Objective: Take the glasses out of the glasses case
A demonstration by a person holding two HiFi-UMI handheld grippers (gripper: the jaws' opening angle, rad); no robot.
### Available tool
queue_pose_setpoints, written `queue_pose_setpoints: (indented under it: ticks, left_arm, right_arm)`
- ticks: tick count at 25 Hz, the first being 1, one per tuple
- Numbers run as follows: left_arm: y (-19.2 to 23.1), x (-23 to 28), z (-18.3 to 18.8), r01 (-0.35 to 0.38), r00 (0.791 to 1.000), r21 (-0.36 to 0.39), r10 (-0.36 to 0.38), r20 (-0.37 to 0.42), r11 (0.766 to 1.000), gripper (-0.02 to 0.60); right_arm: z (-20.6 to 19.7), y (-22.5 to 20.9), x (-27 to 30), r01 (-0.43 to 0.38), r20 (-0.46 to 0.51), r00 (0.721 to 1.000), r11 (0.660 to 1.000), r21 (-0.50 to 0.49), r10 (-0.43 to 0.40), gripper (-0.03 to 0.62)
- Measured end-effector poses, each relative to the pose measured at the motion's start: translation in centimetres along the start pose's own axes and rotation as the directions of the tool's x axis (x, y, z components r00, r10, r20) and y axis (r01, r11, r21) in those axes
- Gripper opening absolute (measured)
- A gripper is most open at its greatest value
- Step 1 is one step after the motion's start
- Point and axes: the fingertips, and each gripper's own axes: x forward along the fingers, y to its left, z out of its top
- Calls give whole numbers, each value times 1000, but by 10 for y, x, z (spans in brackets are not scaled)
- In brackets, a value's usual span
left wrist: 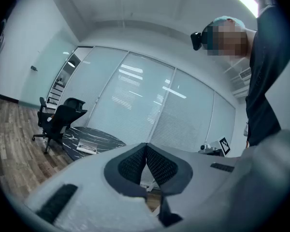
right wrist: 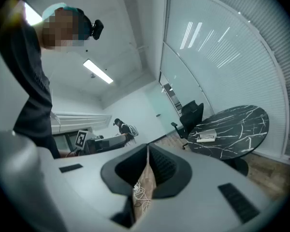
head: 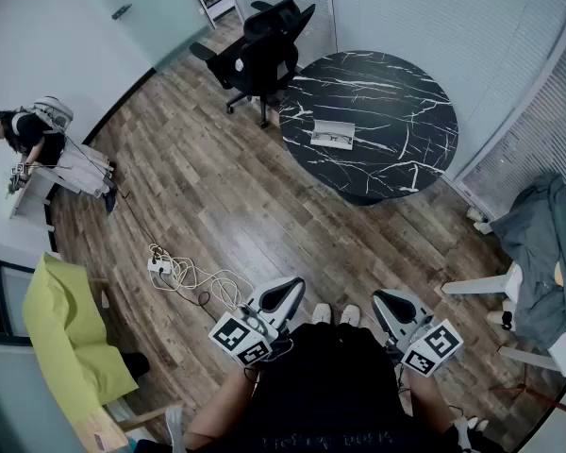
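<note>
Glasses case (head: 332,135) well beyond right claw (head: 381,300)

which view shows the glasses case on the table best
The head view: it looks down onto the glasses case, lying on the round table. Both gripper views catch it only small, far off and side-on.

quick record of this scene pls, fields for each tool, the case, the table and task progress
left tool: jaws together, empty, held low by the person's body
right tool: jaws together, empty, held low too
glasses case: lies open on the table, glasses seemingly inside
table: round, black marble, across the floor from the person
office chair: black, beside the table
task: not begun, neither tool near the case
</note>
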Motion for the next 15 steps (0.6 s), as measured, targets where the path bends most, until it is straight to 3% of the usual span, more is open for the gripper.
queue_pose_setpoints:
  ticks: [5,10,15]
  left_arm:
    - [-3,3,1,-1,1000,24,1,1,1000,18]
    - [-6,1,-1,-18,1000,34,18,13,999,18]
    - [-9,-4,-11,-48,999,38,47,27,998,18]
  right_arm:
    - [1,4,-5,-16,11,1000,996,-85,17,32]
    - [-2,4,-11,-70,31,997,991,-113,74,31]
    - [-15,-3,-16,-59,4,998,990,-126,59,31]
